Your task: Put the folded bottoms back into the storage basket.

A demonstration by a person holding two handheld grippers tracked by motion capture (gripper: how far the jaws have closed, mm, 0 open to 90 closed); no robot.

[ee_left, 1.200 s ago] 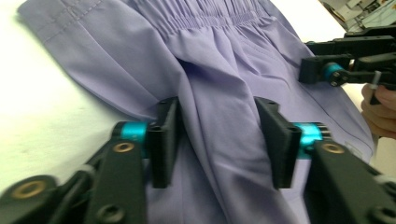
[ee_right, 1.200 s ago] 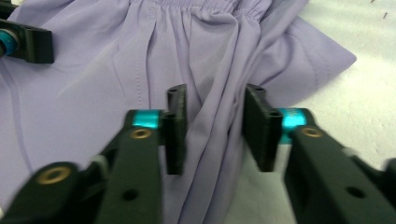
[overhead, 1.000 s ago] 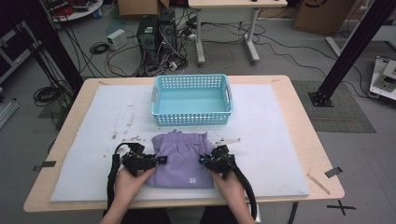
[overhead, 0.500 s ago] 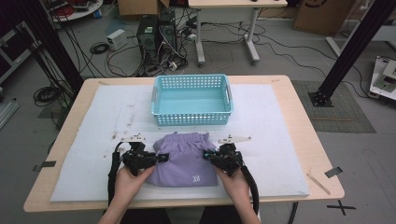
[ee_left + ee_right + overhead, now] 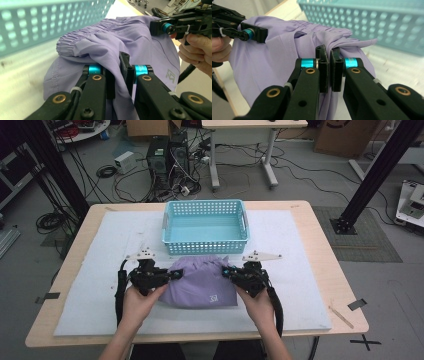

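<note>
Folded lilac fabric shorts (image 5: 202, 282) hang just before the perforated turquoise plastic basket (image 5: 205, 227), soft, light and saggy (slippery too, I'd guess). My left gripper (image 5: 118, 72) and right gripper (image 5: 329, 67) are each clamped tight on a side fold, good holds.

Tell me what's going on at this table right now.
A person is handling a folded lilac fabric garment with a two-jaw tool in each hand. The left tool is shut on its left edge, the right tool on its right edge. The garment bunches between them, on the white mat, just in front of the light blue perforated plastic basket, which looks empty.
</note>
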